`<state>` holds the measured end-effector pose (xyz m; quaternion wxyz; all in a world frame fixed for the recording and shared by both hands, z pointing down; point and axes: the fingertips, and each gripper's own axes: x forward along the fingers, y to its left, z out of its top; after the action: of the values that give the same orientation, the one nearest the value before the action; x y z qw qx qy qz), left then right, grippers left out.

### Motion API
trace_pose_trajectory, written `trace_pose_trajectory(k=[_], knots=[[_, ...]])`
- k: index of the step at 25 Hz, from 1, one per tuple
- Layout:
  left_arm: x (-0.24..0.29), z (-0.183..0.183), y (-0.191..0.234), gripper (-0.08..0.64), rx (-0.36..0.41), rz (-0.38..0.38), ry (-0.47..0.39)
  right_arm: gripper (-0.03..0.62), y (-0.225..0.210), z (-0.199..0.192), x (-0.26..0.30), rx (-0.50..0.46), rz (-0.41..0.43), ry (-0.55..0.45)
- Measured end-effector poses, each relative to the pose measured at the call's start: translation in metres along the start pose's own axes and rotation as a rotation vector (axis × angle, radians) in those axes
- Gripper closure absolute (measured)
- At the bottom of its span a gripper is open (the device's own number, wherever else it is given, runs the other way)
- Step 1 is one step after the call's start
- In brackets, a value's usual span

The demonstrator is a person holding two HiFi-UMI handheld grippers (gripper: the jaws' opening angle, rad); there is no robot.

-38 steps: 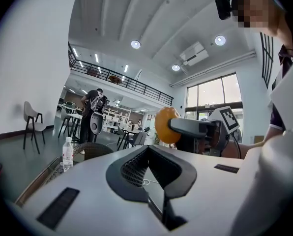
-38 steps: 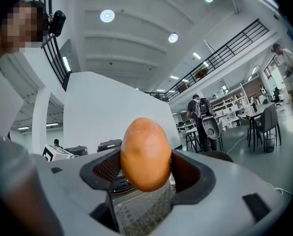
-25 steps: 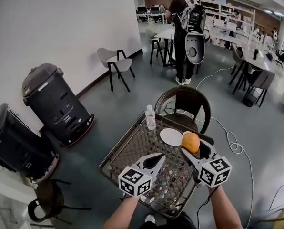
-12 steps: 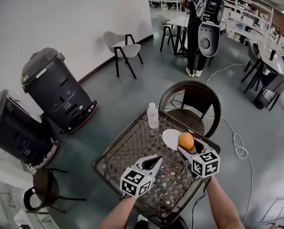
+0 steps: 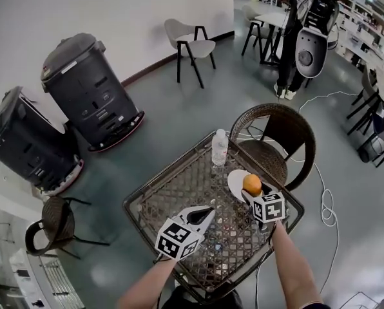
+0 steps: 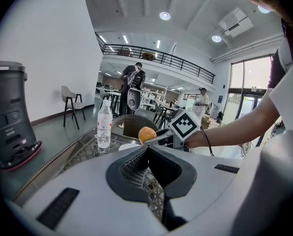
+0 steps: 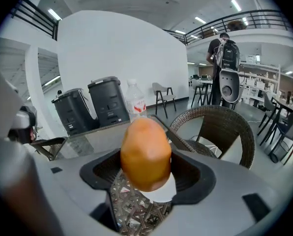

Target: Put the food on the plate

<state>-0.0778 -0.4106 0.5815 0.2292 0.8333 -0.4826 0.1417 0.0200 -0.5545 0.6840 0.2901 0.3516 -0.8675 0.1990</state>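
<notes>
**Orange** [image 7: 145,154]: smooth, faintly dimpled peel; egg-shaped rather than round. Long axis near upright in the right gripper view, slightly narrower toward the top. Pinched across its middle by the right gripper [image 5: 251,190], one grey plastic jaw on each flank. Held over the right part of the plate [image 5: 234,183], a flat white disc, visible beneath the fruit as a pale patch in the right gripper view. Contact with the plate not decidable from any view.

**Left gripper** [image 5: 207,212]: jaws pressed together, tips meeting in a point, nothing between them. Dark ribbed pads [image 6: 132,170] on the inner faces. Hovering over the middle of the table, near the right gripper but apart from it, pointing toward the plate.

**Table** [image 5: 154,205]: square, clear glass top over a brown woven lattice, dark rim.

**Water bottle** [image 5: 220,148]: clear plastic, upright, just beyond the plate.

**Wicker chair** [image 5: 288,131]: rounded woven back, at the far side of the table.

**Head view only:** orange as a plain round shape, long axis lost; two dark bin-shaped machines [image 5: 89,98] by the white wall [image 5: 82,11].

**Left gripper view only:** orange from the side, with the marker cube [image 6: 188,125] of the right gripper and a forearm [image 6: 235,124] behind it.
</notes>
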Motion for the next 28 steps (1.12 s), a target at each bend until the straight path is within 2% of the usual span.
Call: trace_pose_trajectory(k=[10, 18, 28], knots=[[-0.017, -0.029, 0.015, 0.552, -0.073, 0.066, 0.043, 0.27, -0.011, -0.03, 0.058, -0.131, -0.024, 0.205], [-0.012, -0.044, 0.015, 0.552, -0.122, 0.069, 0.06, 0.27, -0.017, -0.048, 0.079, -0.206, -0.052, 0.355], [-0.009, -0.044, 0.01, 0.552, -0.14, 0.063, 0.075, 0.268, -0.011, -0.048, 0.088, -0.247, -0.02, 0.346]])
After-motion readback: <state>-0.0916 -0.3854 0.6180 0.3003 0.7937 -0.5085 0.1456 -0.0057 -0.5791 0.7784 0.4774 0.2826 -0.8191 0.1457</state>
